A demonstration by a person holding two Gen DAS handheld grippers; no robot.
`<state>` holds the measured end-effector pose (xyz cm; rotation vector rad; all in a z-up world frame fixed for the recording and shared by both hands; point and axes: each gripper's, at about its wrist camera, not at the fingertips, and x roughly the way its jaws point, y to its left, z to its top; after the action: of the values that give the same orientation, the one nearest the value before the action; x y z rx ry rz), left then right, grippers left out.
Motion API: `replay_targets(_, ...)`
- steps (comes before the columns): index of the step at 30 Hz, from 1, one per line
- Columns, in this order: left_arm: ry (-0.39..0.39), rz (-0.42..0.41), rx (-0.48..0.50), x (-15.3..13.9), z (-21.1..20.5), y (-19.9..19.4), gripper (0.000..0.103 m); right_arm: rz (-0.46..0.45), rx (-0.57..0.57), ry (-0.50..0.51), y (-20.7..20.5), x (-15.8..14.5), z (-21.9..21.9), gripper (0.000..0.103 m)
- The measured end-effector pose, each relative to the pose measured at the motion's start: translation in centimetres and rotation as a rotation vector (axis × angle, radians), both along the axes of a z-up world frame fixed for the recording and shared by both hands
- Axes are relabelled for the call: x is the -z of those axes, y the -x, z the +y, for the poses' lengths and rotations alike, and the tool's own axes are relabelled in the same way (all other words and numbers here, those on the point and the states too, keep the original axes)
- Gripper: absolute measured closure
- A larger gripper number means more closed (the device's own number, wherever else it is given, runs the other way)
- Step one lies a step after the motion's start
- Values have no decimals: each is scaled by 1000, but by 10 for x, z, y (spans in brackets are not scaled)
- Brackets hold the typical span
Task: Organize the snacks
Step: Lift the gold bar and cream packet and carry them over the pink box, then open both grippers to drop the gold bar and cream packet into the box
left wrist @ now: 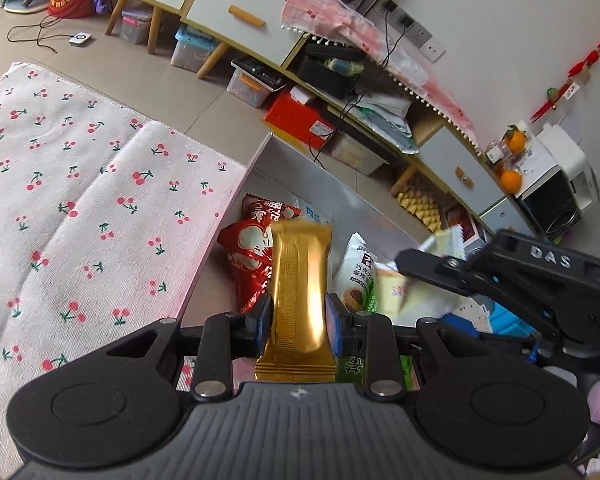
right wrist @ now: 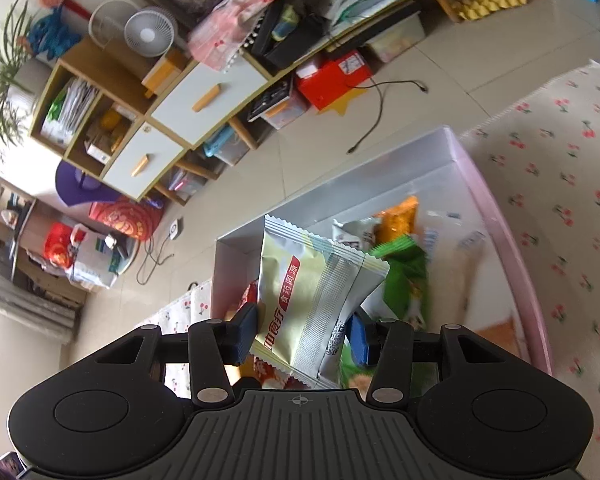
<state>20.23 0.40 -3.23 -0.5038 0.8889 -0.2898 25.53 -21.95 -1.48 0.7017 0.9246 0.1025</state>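
You're over a cherry-print cotton cloth (left wrist: 100,200) on a beige tiled floor (left wrist: 204,84), with white-drawer wooden cabinets (left wrist: 228,16) along the wall and a shallow grey tray (right wrist: 340,184) with a pink rim full of crinkly snack packs. Your left gripper (left wrist: 299,312) is clamped narrow on a glossy gold foil bar (left wrist: 300,280), upright above the tray's red packet (left wrist: 248,260). Your right gripper (right wrist: 300,332) pinches a flat pale-yellow sachet (right wrist: 300,292) with serrated ends, above the tray.
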Motion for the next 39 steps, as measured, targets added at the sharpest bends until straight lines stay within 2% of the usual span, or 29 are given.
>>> replay_targets(6, -37, -22, -3, -1, -1, 1, 73, -22, -30, 15, -6, 2, 8, 54)
replay_targets(7, -41, -25, -6, -1, -1, 0, 72, -20, -31, 11, -6, 1, 9, 47)
replay_targets(9, -45, -25, -7, -2, 1, 0, 67, -24, -28, 15, -5, -1, 10, 41)
replay_targets(13, -55, -23, -8, -4, 2, 1, 60, -30, -39, 37, -3, -7, 8, 41)
replay_targets(16, -71, -27, 0, -7, 2, 5, 55, -34, -39, 40, 4, -12, 5, 36)
replay_targets(21, -93, -11, 24, -12, 3, 15, 49, -28, -48, 62, 22, -24, -2, 36)
replay_targets(23, -121, -18, 40, -15, 2, 20, 42, -38, -57, 82, 32, -30, -3, 33)
replay_targets(29, -164, -21, 81, -26, 0, 37, 34, -45, -80, 136, 59, -44, -8, 30)
replay_targets(39, -234, -22, 139, -40, -1, 69, 18, -23, -97, 170, 104, -52, -11, 22)
